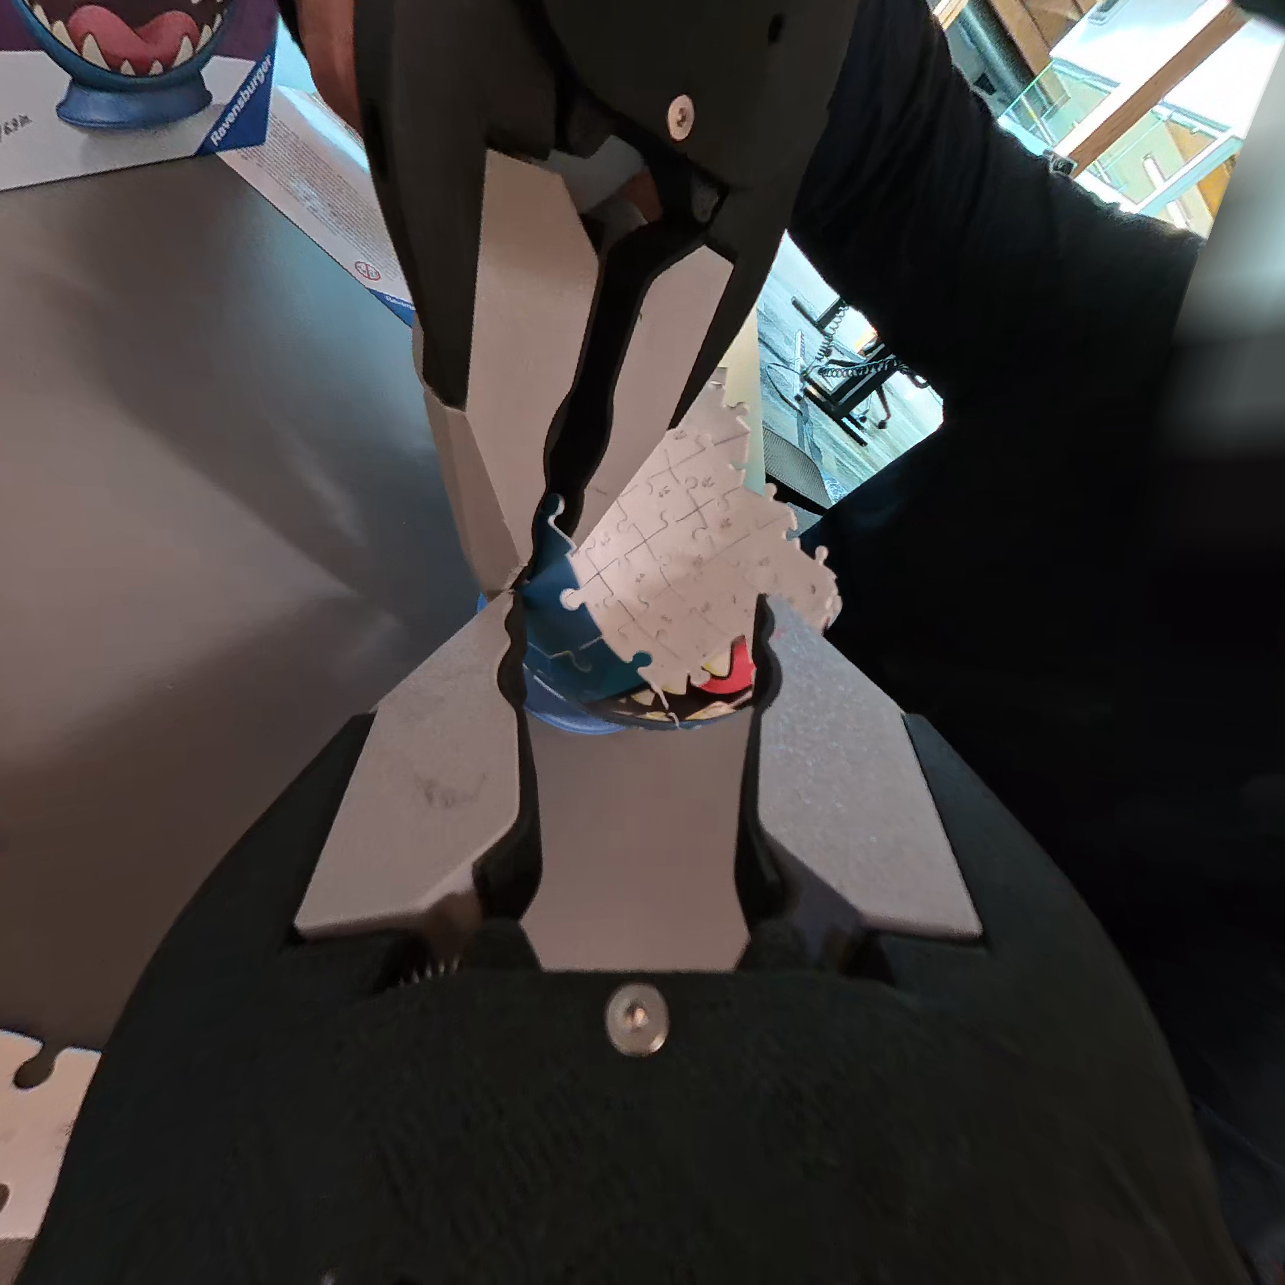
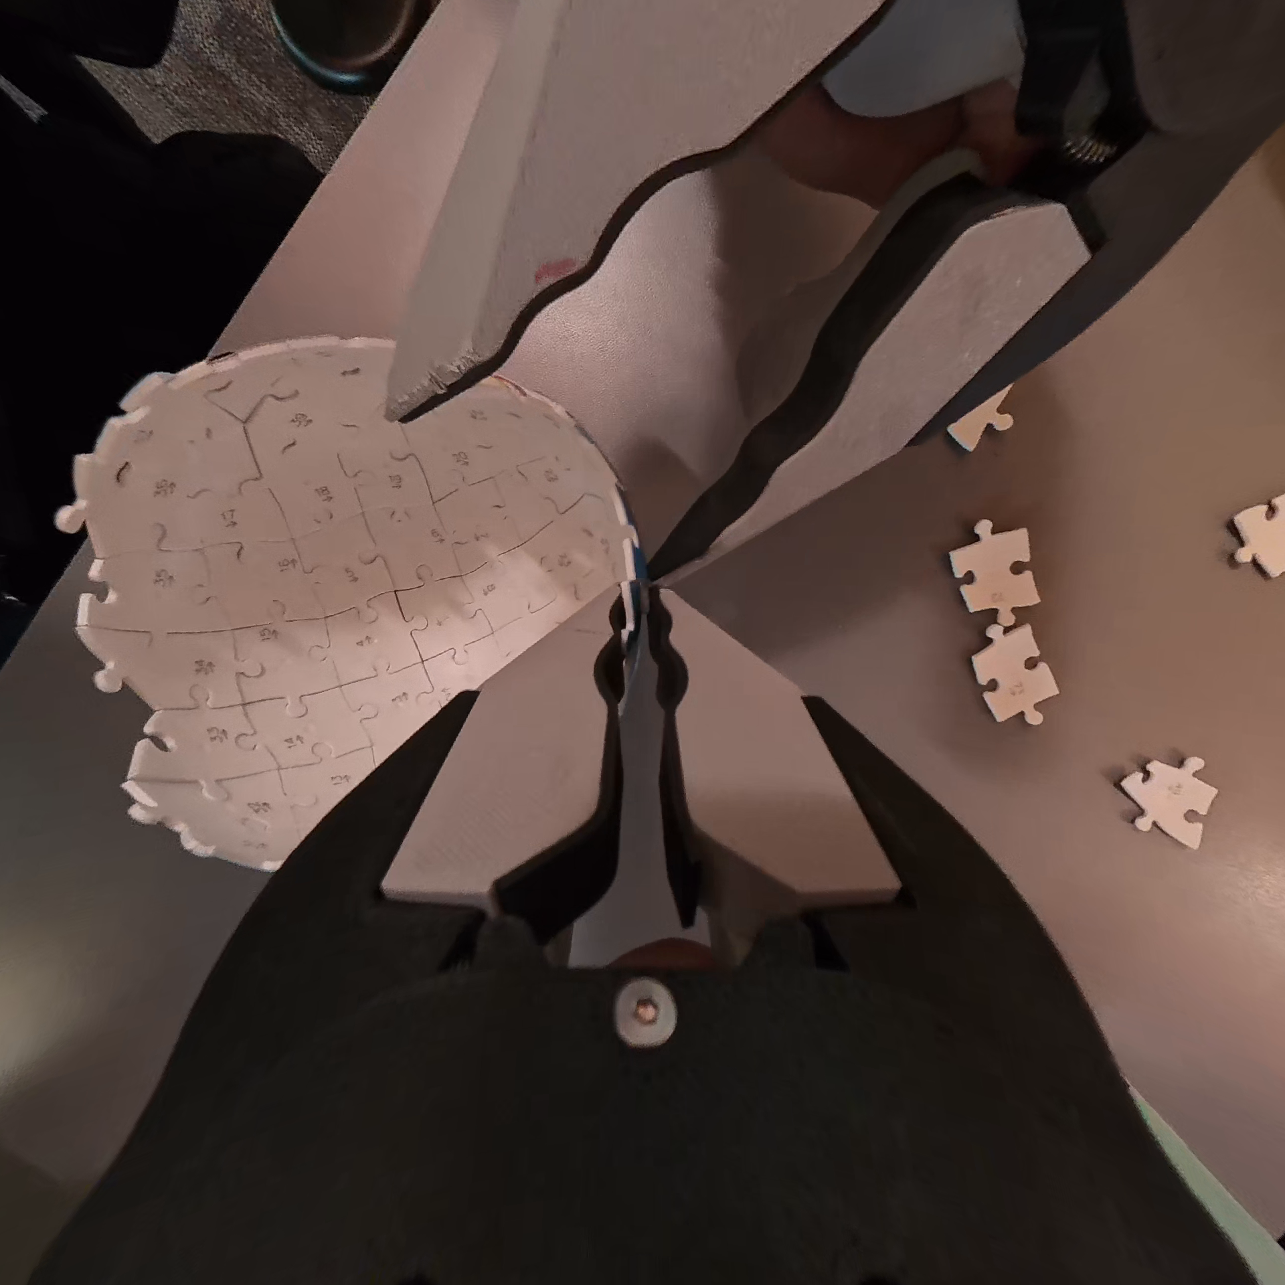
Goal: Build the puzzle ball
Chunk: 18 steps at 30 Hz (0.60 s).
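Observation:
The puzzle ball is a partly built curved shell, blue outside and white inside, on a blue ring stand. In the right wrist view its white numbered inner face fills the left. My left gripper has its jaws wide, one finger on the blue outer side and one on the inner face, holding the shell; it also shows in the right wrist view. My right gripper is shut on a blue puzzle piece at the shell's rim, tip to tip with the left gripper's outer finger.
Several loose white pieces lie on the grey table to the right. The puzzle box stands at the back left, another loose piece near the front left. A dark sleeve reaches in; the table edge runs behind the ball.

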### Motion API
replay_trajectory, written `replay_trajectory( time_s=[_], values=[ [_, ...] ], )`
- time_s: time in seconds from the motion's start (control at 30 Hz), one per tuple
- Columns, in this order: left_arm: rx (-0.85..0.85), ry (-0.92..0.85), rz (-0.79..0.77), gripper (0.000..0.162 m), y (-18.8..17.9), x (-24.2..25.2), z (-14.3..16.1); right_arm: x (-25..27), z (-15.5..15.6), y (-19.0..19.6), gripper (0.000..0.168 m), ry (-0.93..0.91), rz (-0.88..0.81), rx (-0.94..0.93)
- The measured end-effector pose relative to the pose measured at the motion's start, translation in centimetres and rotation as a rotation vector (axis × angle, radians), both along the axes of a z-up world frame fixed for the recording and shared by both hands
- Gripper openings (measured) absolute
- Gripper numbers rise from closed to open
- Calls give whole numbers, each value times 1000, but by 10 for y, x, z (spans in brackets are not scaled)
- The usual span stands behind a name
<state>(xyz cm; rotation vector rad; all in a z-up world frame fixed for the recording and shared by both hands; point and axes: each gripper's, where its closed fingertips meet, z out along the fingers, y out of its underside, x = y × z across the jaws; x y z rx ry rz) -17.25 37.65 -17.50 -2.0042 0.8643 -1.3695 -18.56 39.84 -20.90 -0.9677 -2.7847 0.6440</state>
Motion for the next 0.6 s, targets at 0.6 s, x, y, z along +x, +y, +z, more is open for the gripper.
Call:
replay_trajectory(
  time_s=[0.6],
  values=[
    [-12, -4, -20, 64, 5, 5, -4, 6, -5, 5, 0, -101, 12, -33]
  ],
)
